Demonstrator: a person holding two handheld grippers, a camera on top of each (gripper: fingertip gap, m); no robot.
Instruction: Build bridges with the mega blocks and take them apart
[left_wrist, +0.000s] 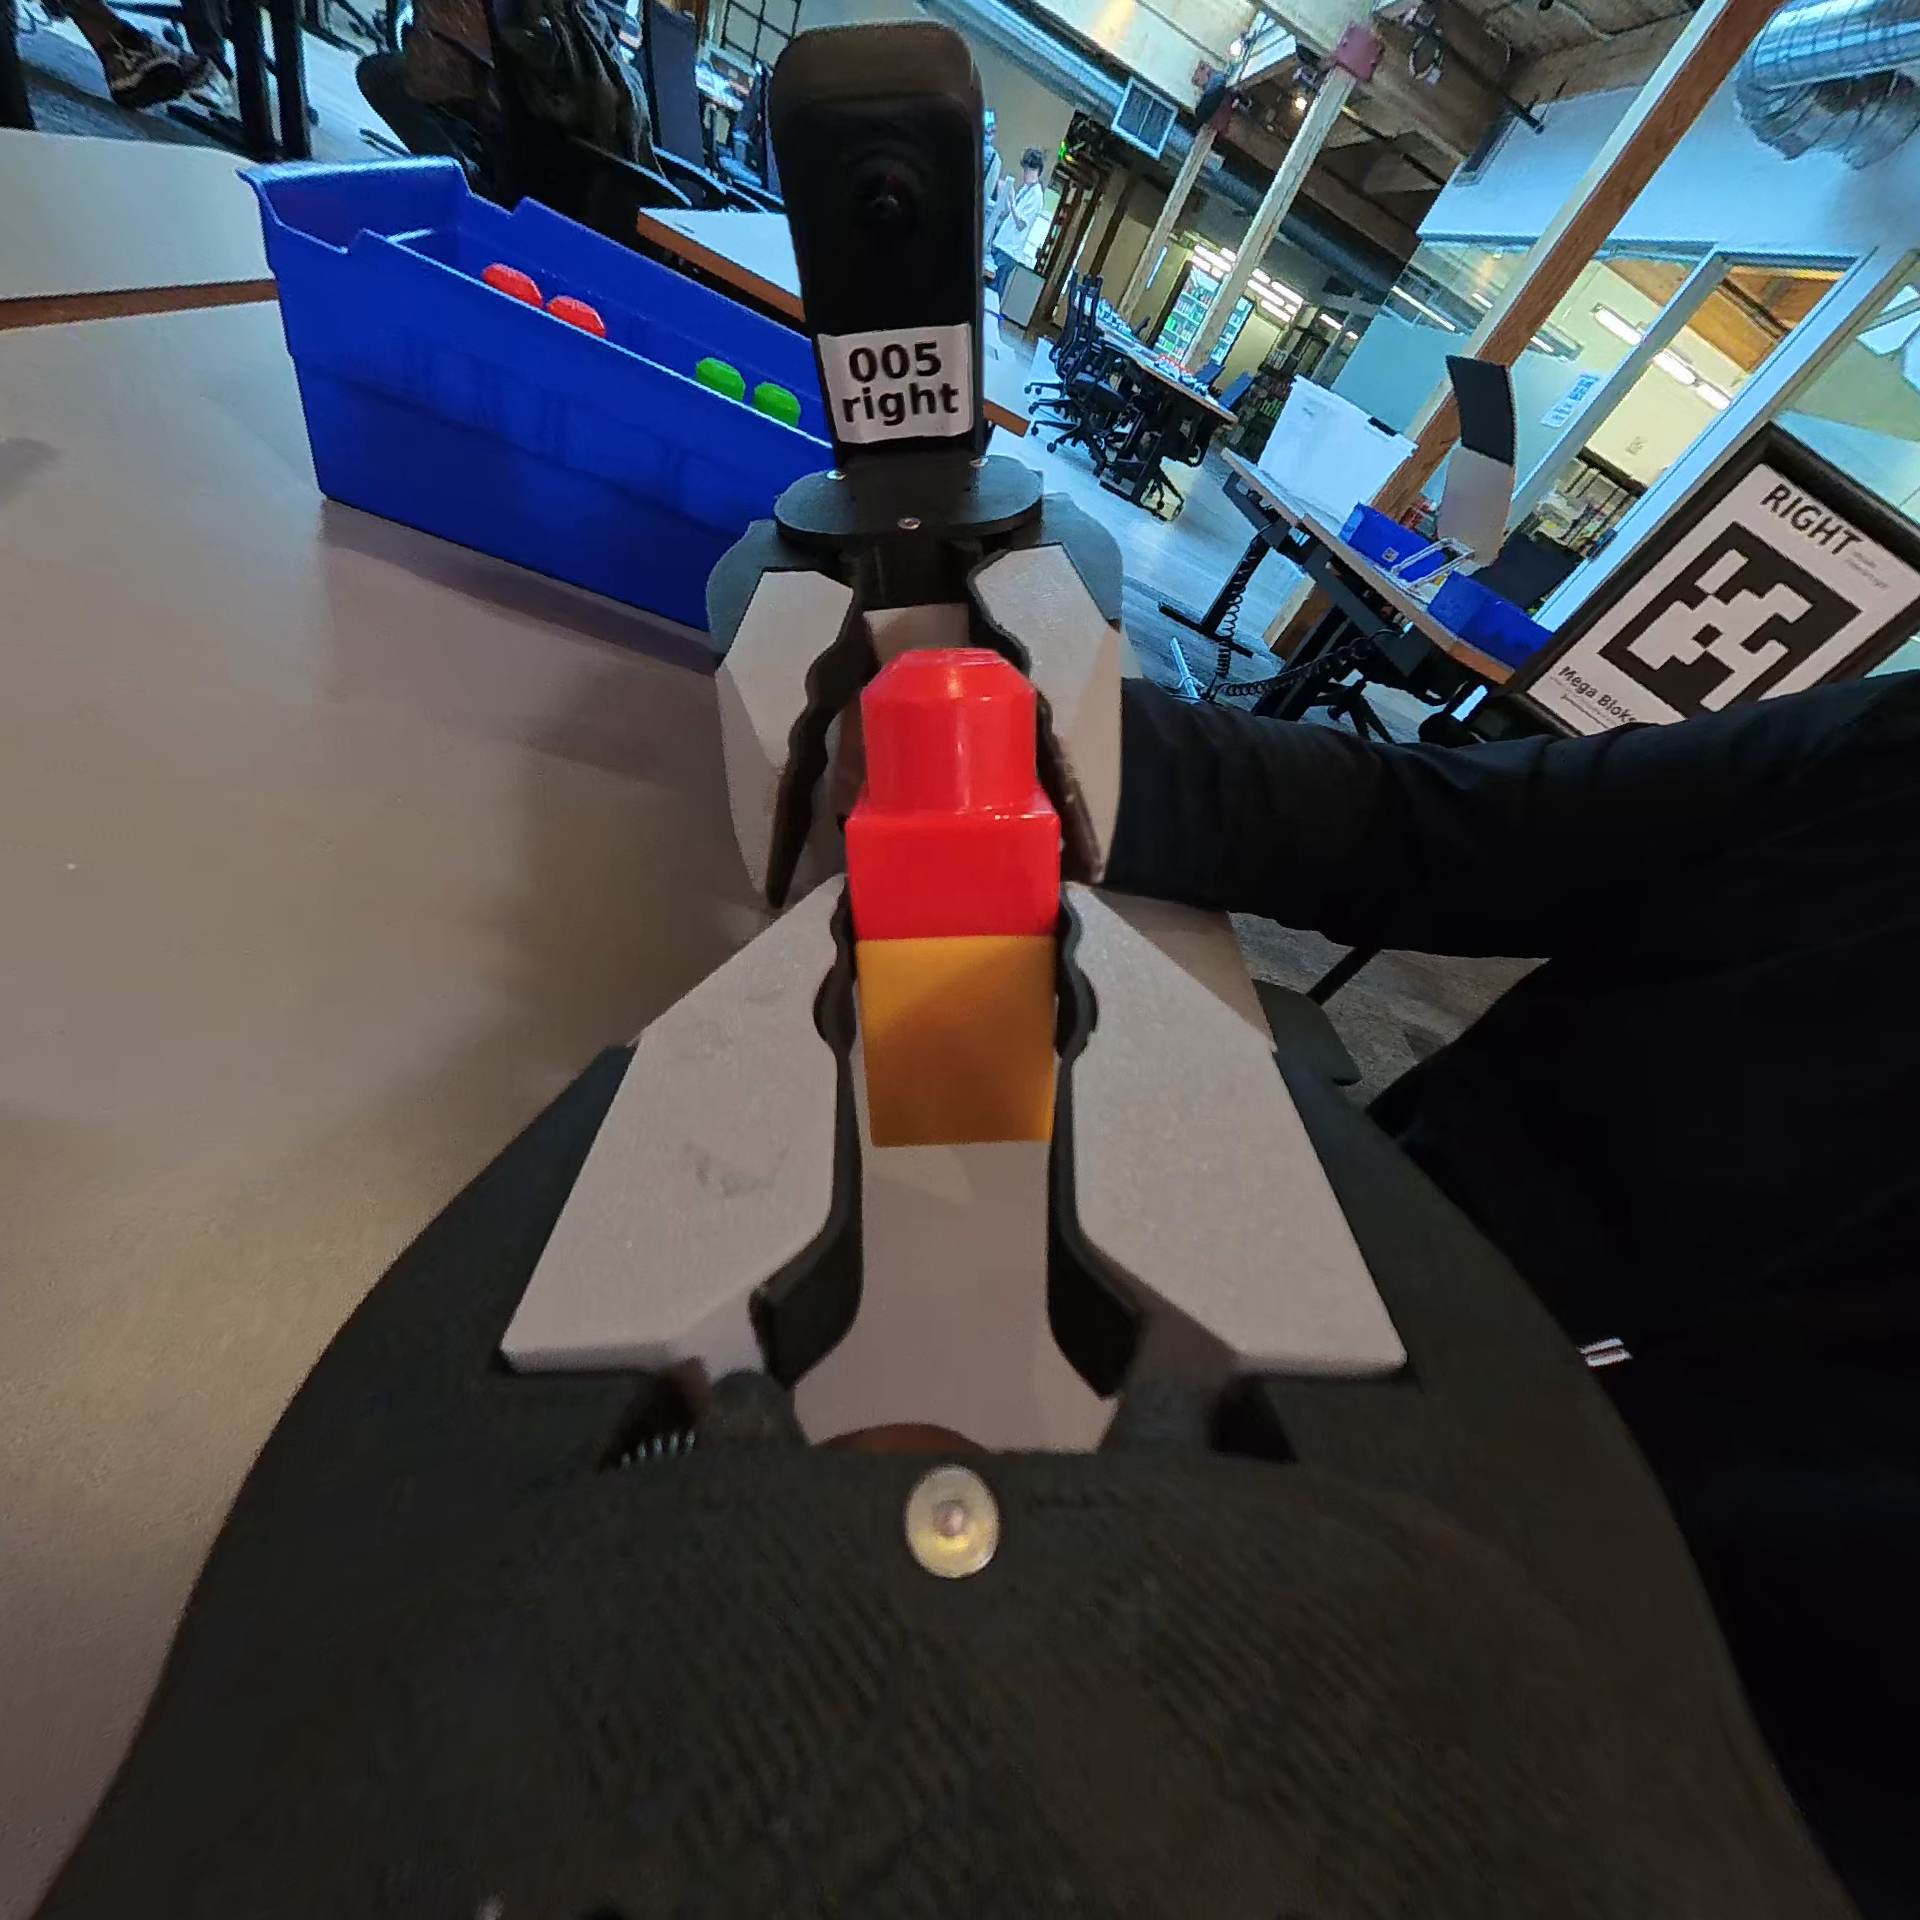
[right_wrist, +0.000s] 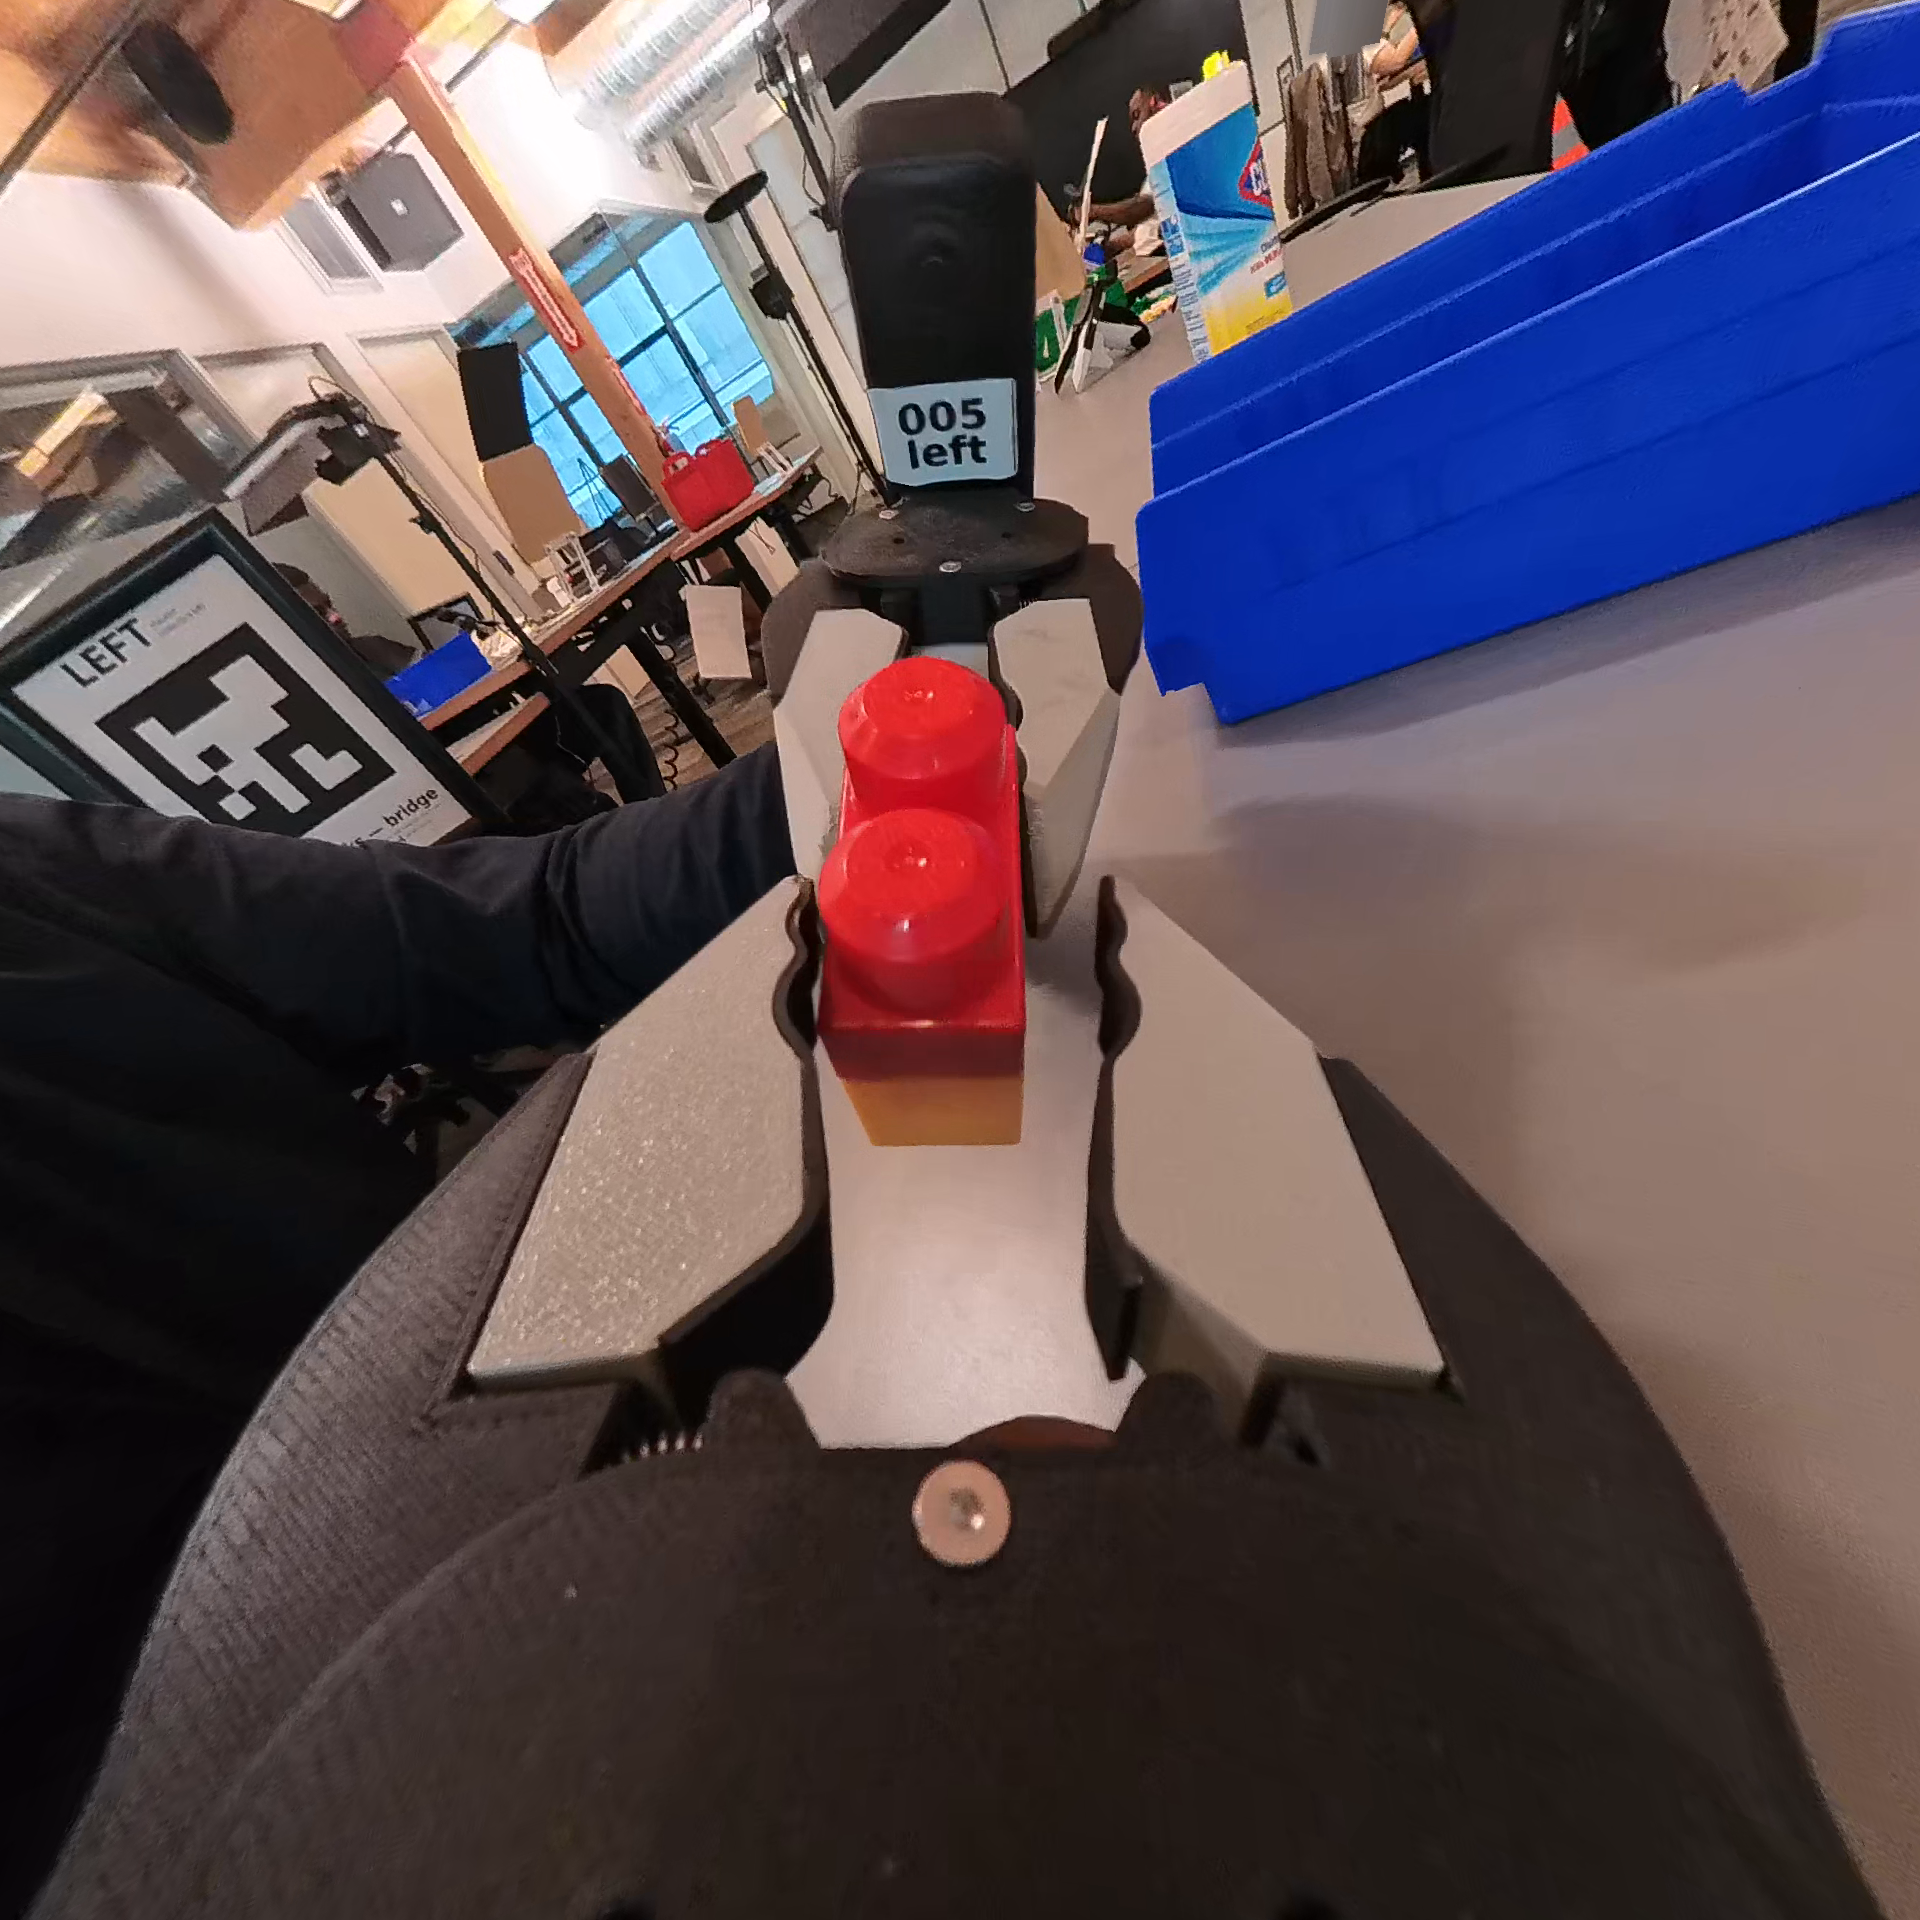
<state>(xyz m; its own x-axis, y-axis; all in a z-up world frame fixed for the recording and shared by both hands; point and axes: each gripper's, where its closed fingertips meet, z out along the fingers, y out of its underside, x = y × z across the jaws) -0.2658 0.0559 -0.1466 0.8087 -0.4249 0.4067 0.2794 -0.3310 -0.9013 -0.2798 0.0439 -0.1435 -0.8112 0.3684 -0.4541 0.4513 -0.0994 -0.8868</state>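
I have the red block seated on the yellow block, and the pair sits between my two grippers, which face each other head-on just above the grey table. I judge that arrangement is deliberate — one tool anchors the lower brick while the other works the upper one, whether I am pressing them together or pulling them apart; which of those it is, I cannot tell from here.

The left gripper is clamped narrow on the yellow block, both pads tight against its sides, with the red block's base just at the fingertips. The right gripper is parted wider than the brick — its left finger touches the red block, but a clear gap shows between the brick and the other finger, so it is not gripping. In the right wrist view the yellow block peeks out beneath the red.

Beyond, the blue bin stands apart on the table, with red and green studs showing inside.
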